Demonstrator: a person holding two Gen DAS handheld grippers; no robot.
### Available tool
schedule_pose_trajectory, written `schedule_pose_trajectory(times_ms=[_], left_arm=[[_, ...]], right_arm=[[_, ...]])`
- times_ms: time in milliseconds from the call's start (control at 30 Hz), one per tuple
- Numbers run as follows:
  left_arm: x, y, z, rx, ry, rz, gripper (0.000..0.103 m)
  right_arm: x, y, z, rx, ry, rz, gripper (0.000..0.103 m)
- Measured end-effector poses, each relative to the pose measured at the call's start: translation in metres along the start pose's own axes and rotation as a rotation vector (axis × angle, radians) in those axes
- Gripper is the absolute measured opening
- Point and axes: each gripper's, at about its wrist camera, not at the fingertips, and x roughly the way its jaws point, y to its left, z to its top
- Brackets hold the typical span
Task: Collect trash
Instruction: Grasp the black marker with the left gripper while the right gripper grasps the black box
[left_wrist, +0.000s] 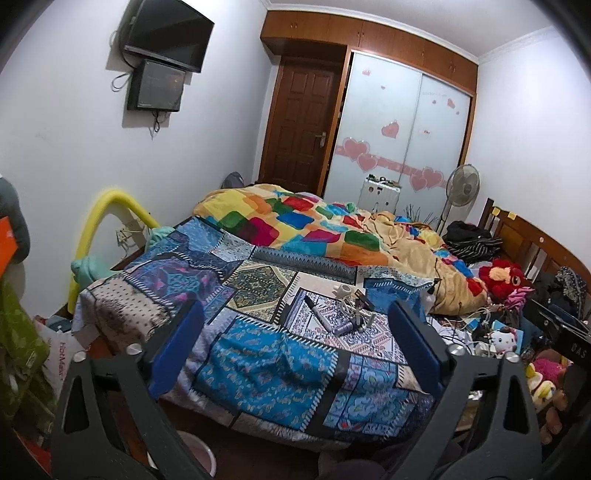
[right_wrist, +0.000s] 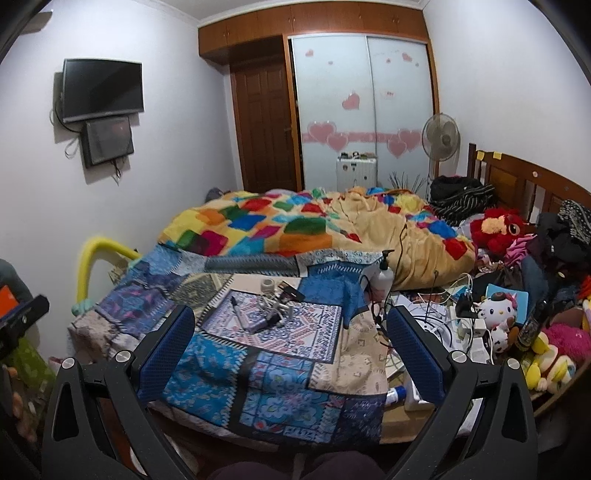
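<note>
A small heap of loose items (left_wrist: 347, 314) lies on the blue patchwork bedspread (left_wrist: 258, 362): a dark marker pen (left_wrist: 320, 314), a white tape roll (left_wrist: 345, 290), tangled white cable and small tubes. The right wrist view shows the same heap (right_wrist: 269, 306), with a white pump bottle (right_wrist: 382, 275) to its right. My left gripper (left_wrist: 295, 314) hangs over the near end of the bed, open, nothing between its blue pads. My right gripper (right_wrist: 291, 317) is likewise open and empty, short of the heap.
A colourful quilt (left_wrist: 295, 221) is bunched across the far half of the bed. Plush toys (right_wrist: 495, 314), cables and clothes crowd the right side by the wooden headboard (right_wrist: 535, 181). A yellow padded rail (left_wrist: 107, 206) stands at the left. A fan (right_wrist: 441, 138), wardrobe and door are behind.
</note>
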Motion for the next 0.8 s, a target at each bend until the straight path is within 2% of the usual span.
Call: schedule_pose_trajectory(times_ms=[67, 133, 200, 300, 500, 667, 800], left_arm=[[0.027, -0.008, 0.003, 0.015, 0.025, 0.006, 0.092], [0.055, -0.017, 0.005, 0.025, 0.055, 0.001, 0.083], [0.083, -0.024, 0.004, 0.033, 0.093, -0.012, 0.081], [0.122, -0.033, 0.001, 0.035, 0.149, -0.026, 0.075], [0.205, -0.036, -0.007, -0.032, 0.255, -0.028, 0.074], [0.270, -0.034, -0.020, -0.044, 0.326, 0.024, 0.074], [0.316, -0.037, -0.034, -0.031, 0.375, 0.057, 0.068]], right_arm=[[0.020, -0.007, 0.002, -0.010, 0.024, -0.004, 0.103], [0.038, -0.012, 0.004, -0.016, 0.042, -0.005, 0.103], [0.054, -0.016, 0.004, -0.023, 0.059, -0.003, 0.102], [0.083, -0.020, 0.004, -0.043, 0.096, 0.014, 0.093], [0.149, -0.029, 0.000, -0.071, 0.201, 0.060, 0.081], [0.207, -0.039, -0.005, -0.066, 0.282, 0.097, 0.077], [0.257, -0.049, -0.005, -0.056, 0.346, 0.136, 0.070]])
